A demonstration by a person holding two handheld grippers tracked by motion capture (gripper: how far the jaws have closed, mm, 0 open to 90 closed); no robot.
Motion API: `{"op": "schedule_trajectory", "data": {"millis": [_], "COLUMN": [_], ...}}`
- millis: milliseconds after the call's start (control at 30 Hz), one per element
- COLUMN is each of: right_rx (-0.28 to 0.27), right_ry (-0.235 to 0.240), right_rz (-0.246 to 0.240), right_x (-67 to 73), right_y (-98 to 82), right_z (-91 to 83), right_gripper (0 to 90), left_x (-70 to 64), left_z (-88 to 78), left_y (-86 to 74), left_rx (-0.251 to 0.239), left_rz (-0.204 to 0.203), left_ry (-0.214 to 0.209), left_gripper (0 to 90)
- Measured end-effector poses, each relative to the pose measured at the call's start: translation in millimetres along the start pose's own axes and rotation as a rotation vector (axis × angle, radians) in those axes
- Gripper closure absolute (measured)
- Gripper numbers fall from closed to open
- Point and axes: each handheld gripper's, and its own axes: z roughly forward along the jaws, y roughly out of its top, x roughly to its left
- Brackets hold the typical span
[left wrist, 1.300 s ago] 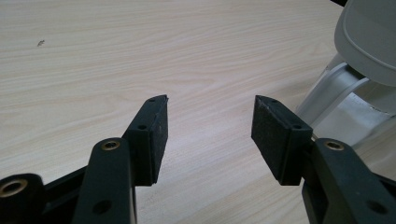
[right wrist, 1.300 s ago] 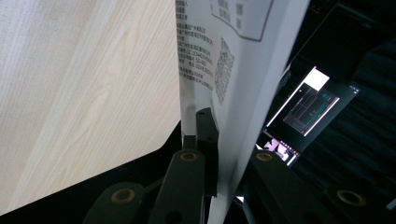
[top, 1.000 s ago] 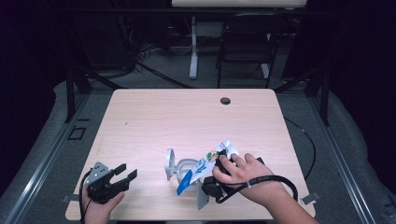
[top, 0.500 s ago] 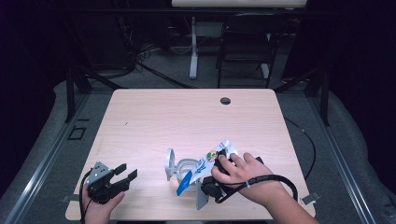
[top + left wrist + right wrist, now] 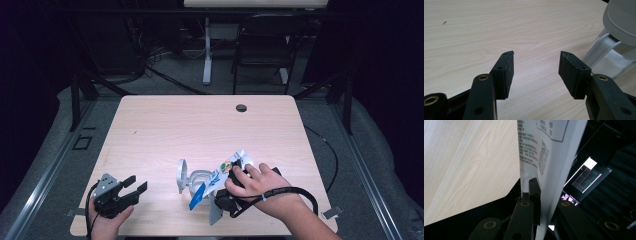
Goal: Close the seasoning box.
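the right gripper [image 5: 541, 195] has its jaws clamped on the printed sachet [image 5: 220, 177]; keep it tilted over the open white container [image 5: 192, 181]. the left gripper [image 5: 535, 67], jaws wide and empty, could steady it.

Left gripper [image 5: 535, 67] hovers over the wooden table [image 5: 499, 25], jaws spread apart, nothing between them. Grey plastic container [image 5: 616, 37] stands just right of it.
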Motion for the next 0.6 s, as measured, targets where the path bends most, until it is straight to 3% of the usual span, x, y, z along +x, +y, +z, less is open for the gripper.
{"op": "schedule_trajectory", "data": {"millis": [600], "right_rx": [0.009], "right_ry": [0.0], "right_rz": [-0.038], "right_x": [-2.6], "right_y": [2.9], "right_z": [1.2], "right_gripper": [87.5], "left_x": [0.5], "left_z": [0.3], "left_y": [-0.5], "left_rx": [-0.001], "left_rz": [-0.007], "left_ry": [-0.002], "left_gripper": [46.5]}}
